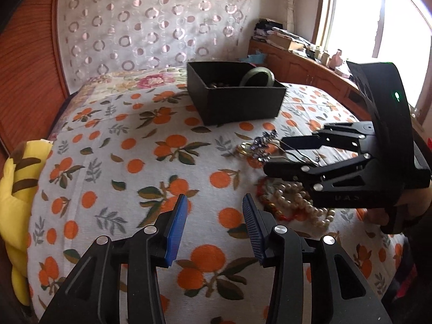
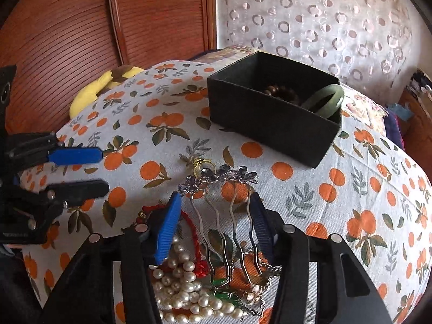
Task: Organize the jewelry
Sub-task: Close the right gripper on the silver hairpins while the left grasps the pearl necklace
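Note:
A black open box (image 1: 237,100) (image 2: 272,118) sits on the orange-print bed cover and holds a green bangle (image 2: 326,102) (image 1: 256,77) and a dark bead bracelet (image 2: 280,93). A jewelled silver hair comb (image 2: 224,202) (image 1: 263,145) lies between the open fingers of my right gripper (image 2: 214,210) (image 1: 275,152), not clamped. Under and behind the comb lie a pearl necklace (image 2: 186,289) (image 1: 302,205), a red cord piece (image 2: 197,243), a green pendant chain (image 2: 229,294) and gold rings (image 2: 202,164). My left gripper (image 1: 214,213) (image 2: 104,170) is open and empty over bare cover, left of the pile.
A yellow plush toy (image 1: 16,194) (image 2: 105,86) lies at the bed's left edge by the wooden headboard (image 1: 29,62). A patterned curtain (image 1: 151,24) hangs behind the bed. A wooden cabinet with clutter (image 1: 294,54) stands under the window at the right.

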`<state>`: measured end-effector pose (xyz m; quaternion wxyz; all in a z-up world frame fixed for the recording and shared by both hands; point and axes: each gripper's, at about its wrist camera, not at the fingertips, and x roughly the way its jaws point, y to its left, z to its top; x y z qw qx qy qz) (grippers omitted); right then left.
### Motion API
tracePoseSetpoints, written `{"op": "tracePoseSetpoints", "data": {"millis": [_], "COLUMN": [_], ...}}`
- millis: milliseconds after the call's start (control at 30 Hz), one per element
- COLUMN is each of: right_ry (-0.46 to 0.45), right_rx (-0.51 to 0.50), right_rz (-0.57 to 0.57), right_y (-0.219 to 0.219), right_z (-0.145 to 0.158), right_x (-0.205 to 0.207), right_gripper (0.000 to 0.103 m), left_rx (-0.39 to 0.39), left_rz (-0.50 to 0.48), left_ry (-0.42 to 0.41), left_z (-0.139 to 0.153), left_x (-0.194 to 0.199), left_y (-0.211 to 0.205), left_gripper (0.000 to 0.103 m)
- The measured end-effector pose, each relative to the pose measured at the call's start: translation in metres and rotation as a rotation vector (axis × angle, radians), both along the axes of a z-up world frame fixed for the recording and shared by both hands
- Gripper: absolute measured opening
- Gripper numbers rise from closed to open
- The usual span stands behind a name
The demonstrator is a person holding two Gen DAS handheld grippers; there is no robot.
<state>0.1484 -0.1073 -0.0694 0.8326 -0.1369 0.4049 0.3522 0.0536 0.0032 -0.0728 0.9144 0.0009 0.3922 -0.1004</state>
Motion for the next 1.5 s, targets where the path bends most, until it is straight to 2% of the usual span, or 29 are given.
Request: {"op": "tracePoseSetpoints", "data": {"millis": [267, 533, 833, 933, 1000, 1167, 1200, 1267, 1300, 1333, 1500], "right_ry": [-0.062, -0.109, -0.107, -0.098, -0.09, -0.069, -0.066, -0.063, -0.061, -0.057, -0.051], "right_rx": [0.09, 0.116, 0.093, 0.09, 0.091, 0.091, 0.093, 0.094, 0.095, 0.096, 0.096], "right_rz": [-0.074, -0.138, -0.164, -0.168, -0.172, -0.179, -0.179, -0.179, -0.18, -0.18, -0.181], "right_y": [-0.034, -0.069, -0.09, -0.094, -0.095, -0.096, -0.096, -0.096, -0.097, -0.097, -0.097], "right_z": [0.028, 0.05, 0.041, 0.036, 0.031, 0.023, 0.023, 0.021, 0.02, 0.019, 0.017], "right_x": [0.009, 0.011, -0.005, -0.008, -0.009, -0.01, -0.011, -0.011, -0.011, -0.011, -0.011], "right_gripper": [0.054, 0.054, 0.054, 0.054, 0.054, 0.054, 0.054, 0.054, 0.054, 0.054, 0.054], "left_rx": [0.001, -0.029, -0.079, -0.071, -0.056, -0.064, -0.073, -0.096, -0.102, -0.101, -0.107], "left_rz": [-0.065, -0.09, -0.156, -0.175, -0.183, -0.173, -0.171, -0.166, -0.167, -0.164, -0.156], "left_ry": [0.014, 0.02, 0.038, 0.049, 0.064, 0.081, 0.083, 0.089, 0.089, 0.084, 0.053], "left_z": [-0.001, 0.0, 0.002, -0.002, -0.007, -0.011, -0.012, -0.012, -0.011, -0.009, 0.004], "left_x": [0.005, 0.002, -0.004, -0.003, -0.001, 0.005, 0.006, 0.008, 0.009, 0.009, 0.01], "left_y": [-0.022, -0.031, -0.05, -0.061, -0.067, -0.069, -0.068, -0.065, -0.064, -0.062, -0.057], "left_gripper": [0.04, 0.04, 0.04, 0.04, 0.036, 0.033, 0.027, 0.022, 0.01, 0.008, 0.007]}}
